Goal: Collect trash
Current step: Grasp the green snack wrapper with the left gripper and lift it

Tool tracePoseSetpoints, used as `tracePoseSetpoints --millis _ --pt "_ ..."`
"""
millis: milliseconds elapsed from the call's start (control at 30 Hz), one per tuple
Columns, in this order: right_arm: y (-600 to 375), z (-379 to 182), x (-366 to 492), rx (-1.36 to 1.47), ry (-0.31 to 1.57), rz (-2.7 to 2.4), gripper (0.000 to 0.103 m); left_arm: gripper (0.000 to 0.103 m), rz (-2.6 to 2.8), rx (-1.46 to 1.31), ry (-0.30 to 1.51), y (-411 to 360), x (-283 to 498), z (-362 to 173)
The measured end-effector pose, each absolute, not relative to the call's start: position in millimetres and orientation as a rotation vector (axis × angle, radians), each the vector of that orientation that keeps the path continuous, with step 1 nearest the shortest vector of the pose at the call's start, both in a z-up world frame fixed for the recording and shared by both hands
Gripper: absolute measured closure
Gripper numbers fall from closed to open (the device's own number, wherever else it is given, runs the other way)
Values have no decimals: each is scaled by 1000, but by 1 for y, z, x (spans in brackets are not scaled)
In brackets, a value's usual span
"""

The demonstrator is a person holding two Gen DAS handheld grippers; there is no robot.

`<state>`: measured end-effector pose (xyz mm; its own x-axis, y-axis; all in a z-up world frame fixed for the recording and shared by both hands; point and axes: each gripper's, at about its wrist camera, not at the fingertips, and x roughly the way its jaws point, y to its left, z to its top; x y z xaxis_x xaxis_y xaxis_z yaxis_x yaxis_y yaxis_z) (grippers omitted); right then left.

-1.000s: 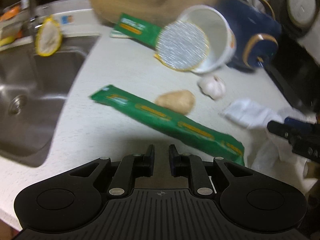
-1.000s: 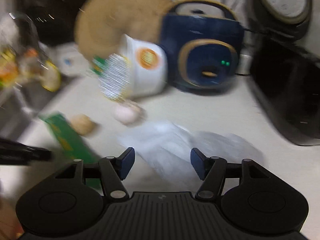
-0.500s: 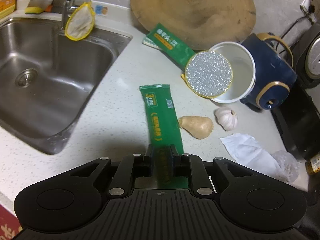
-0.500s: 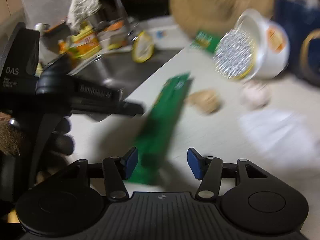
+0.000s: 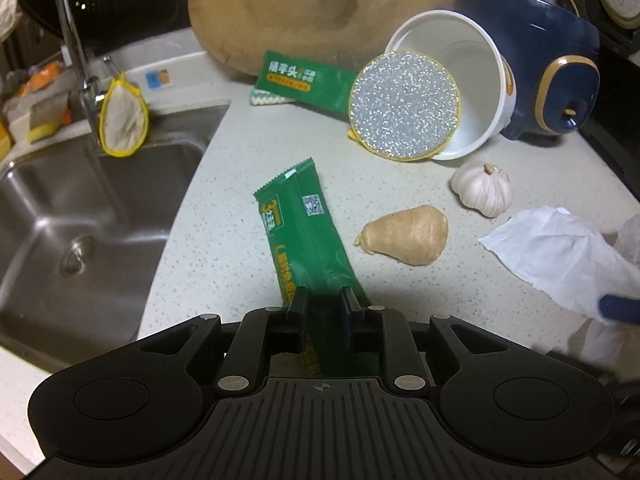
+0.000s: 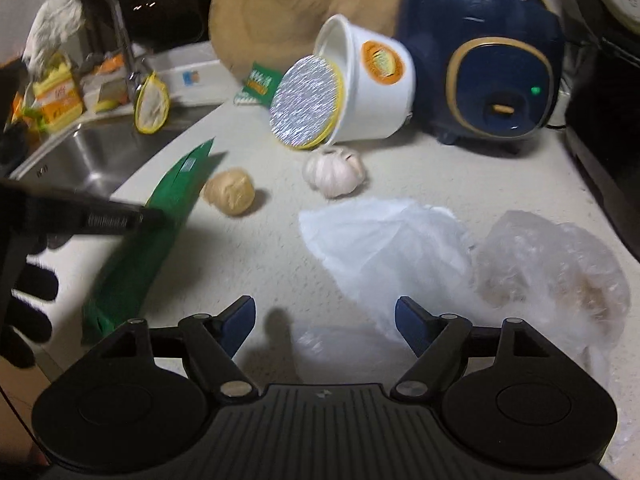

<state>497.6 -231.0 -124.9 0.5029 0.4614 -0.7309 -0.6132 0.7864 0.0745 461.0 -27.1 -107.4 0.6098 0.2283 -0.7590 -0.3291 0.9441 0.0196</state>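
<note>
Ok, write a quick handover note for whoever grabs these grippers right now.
Left gripper: shut on the green wrapper, one end pinched, the rest sticking out over the counter.
Right gripper: open, empty, hovering by the white tissue and clear bag.
Still on the counter: second wrapper by the tipped cup with its foil lid. Garlic and ginger look like food, probably not trash.
Done: one wrapper gripped. Left: bin it, then collect the tissue, bag, second wrapper and cup. No bin in view.
</note>
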Motion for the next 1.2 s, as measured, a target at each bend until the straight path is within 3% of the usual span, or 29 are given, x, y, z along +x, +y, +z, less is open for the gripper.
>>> tracePoseSetpoints --millis 367,533,767,1000,1067,1133,1200 --pt "-222 -134 491 -198 825 708 0 80 253 -181 878 -17 458 -106" --pt "-215 -137 484 -286 806 717 0 76 220 -175 886 -7 433 -106" --pt "-216 -131 498 -252 881 740 0 80 246 -362 809 14 412 -89" --pt "-229 -112 508 -164 835 692 1 79 252 -117 882 -28 424 -94" --pt "-232 -102 511 -157 784 665 1 75 230 -77 906 -41 428 -104" --pt "-236 -93 516 -140 743 652 1 65 187 -89 892 -47 429 -107" --pt "-240 -87 520 -121 721 647 1 65 113 -191 902 -42 430 -109"
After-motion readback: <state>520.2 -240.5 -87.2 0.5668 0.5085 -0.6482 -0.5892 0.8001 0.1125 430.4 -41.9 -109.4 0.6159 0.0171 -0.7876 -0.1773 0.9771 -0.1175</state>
